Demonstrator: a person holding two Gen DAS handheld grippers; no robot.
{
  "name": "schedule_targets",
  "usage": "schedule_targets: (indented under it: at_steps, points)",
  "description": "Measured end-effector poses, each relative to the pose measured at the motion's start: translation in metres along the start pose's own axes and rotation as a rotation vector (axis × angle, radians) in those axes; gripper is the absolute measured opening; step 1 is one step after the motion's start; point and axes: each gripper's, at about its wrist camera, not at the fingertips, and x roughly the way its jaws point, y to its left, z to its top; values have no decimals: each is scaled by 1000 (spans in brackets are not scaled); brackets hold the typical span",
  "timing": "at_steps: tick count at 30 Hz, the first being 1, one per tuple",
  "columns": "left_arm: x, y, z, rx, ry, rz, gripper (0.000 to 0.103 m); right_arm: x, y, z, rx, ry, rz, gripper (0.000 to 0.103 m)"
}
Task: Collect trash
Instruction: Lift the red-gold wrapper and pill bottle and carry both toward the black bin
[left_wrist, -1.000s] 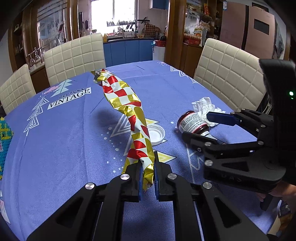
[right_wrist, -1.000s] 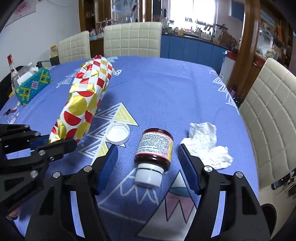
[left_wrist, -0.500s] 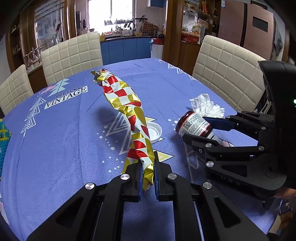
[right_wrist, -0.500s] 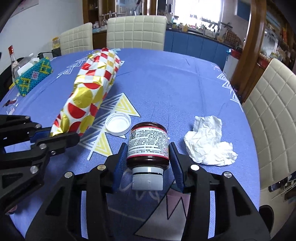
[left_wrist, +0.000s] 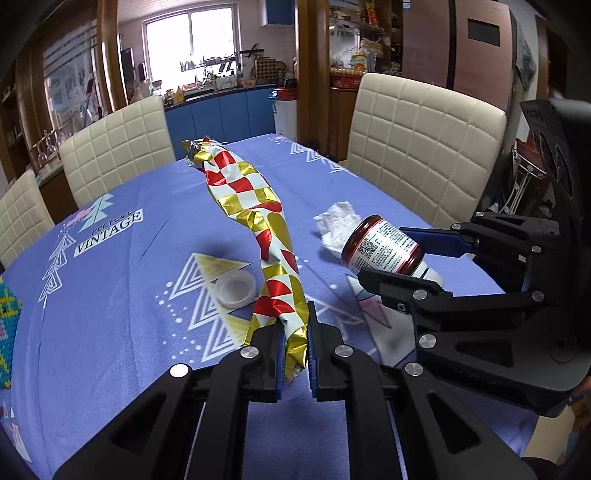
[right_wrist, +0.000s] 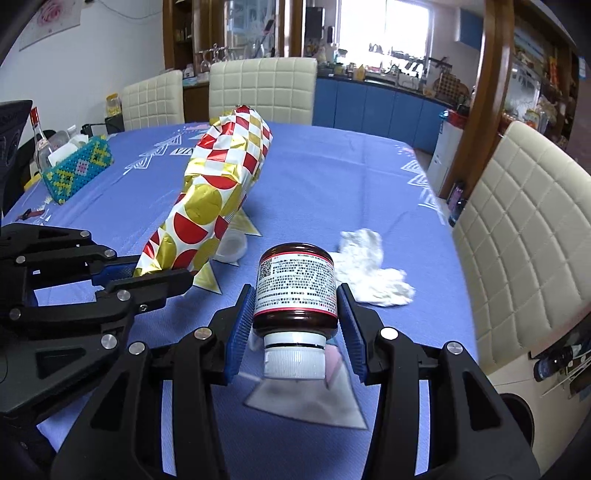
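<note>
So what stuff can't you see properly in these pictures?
- Bottle contents: right wrist view, dark glass and label hide them.
- Label print: both views, too small to read.
- White lid: right wrist view, gift wrap partly covers it.
- Wrap's contents: both views, the paper hides any.
- Beaded box: left wrist view, cut off by the edge.

Both grippers: black angular linkage arms, silver screws, ribbed blue pads (right_wrist: 236, 332) lining the jaws.

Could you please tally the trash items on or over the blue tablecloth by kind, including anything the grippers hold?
Crumpled gift wrap: 1
Brown bottle: 1
White lid: 1
Crumpled tissue: 1
Total: 4
</note>
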Motion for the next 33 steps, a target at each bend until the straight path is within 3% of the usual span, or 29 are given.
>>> schedule_targets:
  at_steps: [33]
  points:
    - [-10, -145, 41, 258, -54, -120, 10, -96, -112, -58, 164, -81, -199, 47]
